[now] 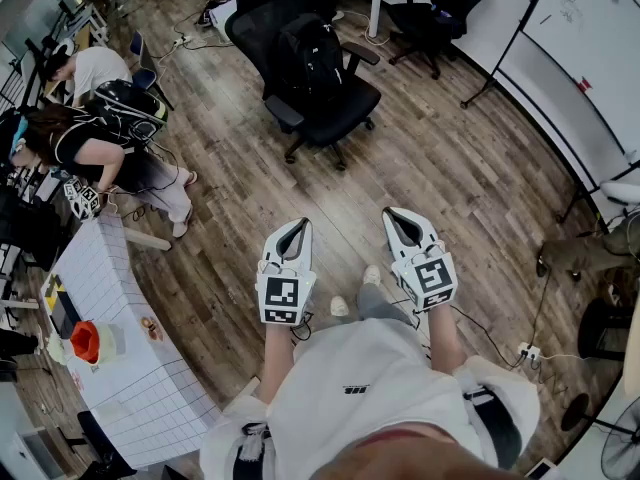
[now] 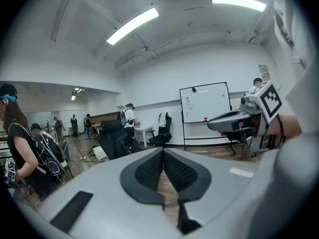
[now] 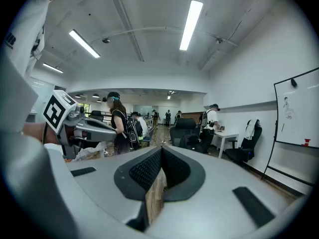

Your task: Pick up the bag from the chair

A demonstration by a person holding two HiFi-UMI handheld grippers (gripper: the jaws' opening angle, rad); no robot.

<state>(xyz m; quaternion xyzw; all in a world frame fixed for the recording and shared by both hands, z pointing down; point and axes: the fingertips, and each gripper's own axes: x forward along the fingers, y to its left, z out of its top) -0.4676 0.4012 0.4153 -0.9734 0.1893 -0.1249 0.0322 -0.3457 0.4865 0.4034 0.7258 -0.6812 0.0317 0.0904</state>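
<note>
Now, left gripper (image 1: 292, 226) and right gripper (image 1: 396, 214) both closed, empty.
Black bag (image 1: 312, 53) sits on the chair (image 1: 335, 120), well apart from them.

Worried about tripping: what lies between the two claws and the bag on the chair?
Head view shows only bare wooden floor between the left claw, right claw and the chair holding the bag.

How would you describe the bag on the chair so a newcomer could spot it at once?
On the wood floor left of the whiteboard stands a black office chair. The bag is the black backpack propped upright on its seat against the backrest. A second chair nearer the whiteboard carries white cloth instead.
</note>
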